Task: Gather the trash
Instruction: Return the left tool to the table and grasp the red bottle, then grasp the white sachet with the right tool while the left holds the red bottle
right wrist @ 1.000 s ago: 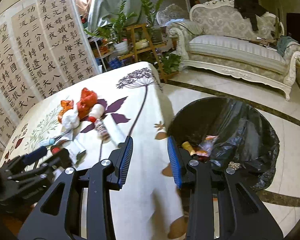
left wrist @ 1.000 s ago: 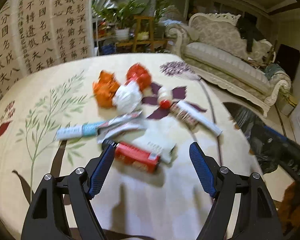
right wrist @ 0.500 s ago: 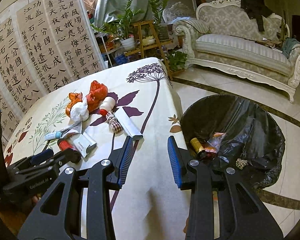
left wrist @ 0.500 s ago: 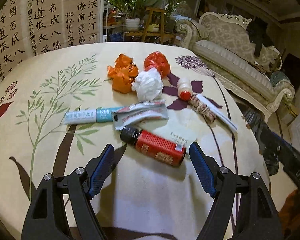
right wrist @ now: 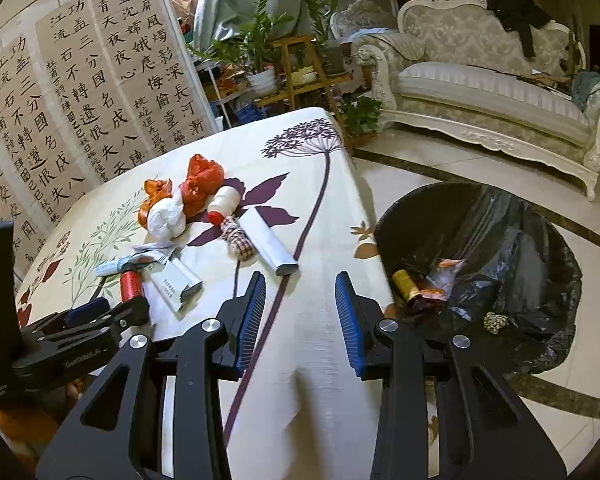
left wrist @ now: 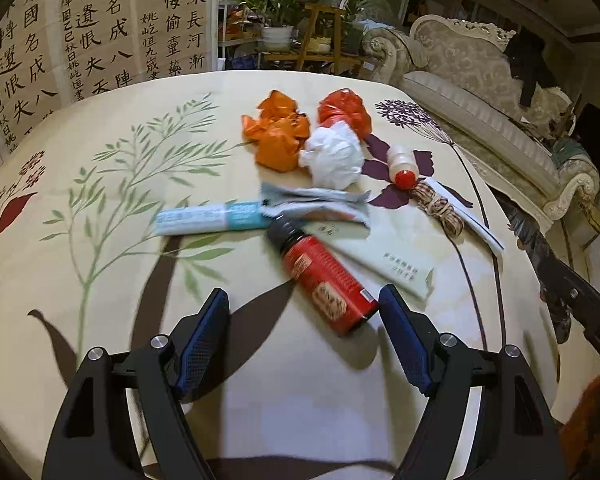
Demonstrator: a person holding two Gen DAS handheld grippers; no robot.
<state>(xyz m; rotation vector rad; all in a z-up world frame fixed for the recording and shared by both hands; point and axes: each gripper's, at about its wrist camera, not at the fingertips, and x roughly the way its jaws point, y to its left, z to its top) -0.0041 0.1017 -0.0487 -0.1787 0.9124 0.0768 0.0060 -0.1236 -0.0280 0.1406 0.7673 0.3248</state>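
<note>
Left tongs [left wrist: 304,334] spread wide, low over the worktop [left wrist: 100,280], empty. A red bottle [left wrist: 326,280] with a dark cap lies on its side between the blue ribbed pads, its base just beside the right pad; contact cannot be confirmed. At twelve o'clock from it: a flat pale box [left wrist: 388,256], a crumpled grey wrapper [left wrist: 316,204], a blurred blue-and-white tube [left wrist: 208,220]. Further on: crinkled orange bag [left wrist: 278,136], red bag [left wrist: 342,110], white wad [left wrist: 334,156], small red-capped bottle [left wrist: 402,162], bundled cord [left wrist: 438,208].

Right tongs [right wrist: 300,312] parted, gripping nothing, over the worktop edge. At two o'clock, a bin [right wrist: 480,272] lined in glossy black film on tiled floor; its contents are hard to make out. The worktop cloth is cream with a printed plant pattern.
</note>
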